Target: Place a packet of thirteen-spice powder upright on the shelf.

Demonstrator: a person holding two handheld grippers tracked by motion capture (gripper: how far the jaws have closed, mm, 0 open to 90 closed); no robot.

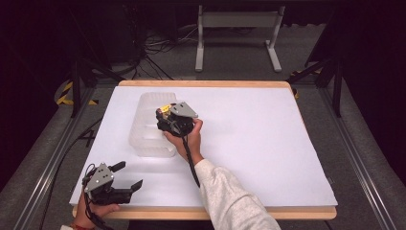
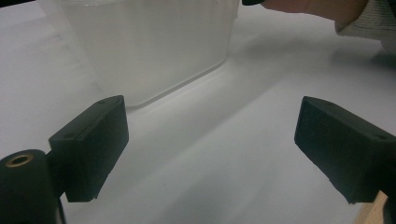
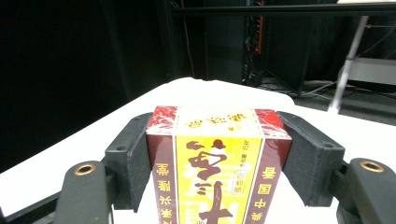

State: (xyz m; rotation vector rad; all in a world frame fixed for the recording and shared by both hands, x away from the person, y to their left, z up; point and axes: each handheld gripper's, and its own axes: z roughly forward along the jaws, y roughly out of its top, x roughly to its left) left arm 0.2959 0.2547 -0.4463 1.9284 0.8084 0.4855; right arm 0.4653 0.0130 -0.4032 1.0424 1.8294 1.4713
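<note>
My right gripper (image 3: 217, 154) is shut on a small red and yellow box (image 3: 217, 158) with printed characters, its pads pressed on both sides. From above, that right gripper (image 1: 165, 115) hovers over a clear plastic container (image 1: 152, 125) on the white table sheet (image 1: 249, 139), and a bit of the yellow box (image 1: 164, 109) peeks out at its tip. Near the front left corner, my left gripper (image 1: 128, 176) is open with nothing between its jaws. Ahead of the left gripper (image 2: 210, 149), the container (image 2: 149, 46) stands close by.
A wooden table edge (image 1: 206, 213) borders the white sheet. Beyond the table stand a grey metal frame (image 1: 237, 33) and loose cables (image 1: 153, 48) on the floor. Dark stands flank the table on both sides.
</note>
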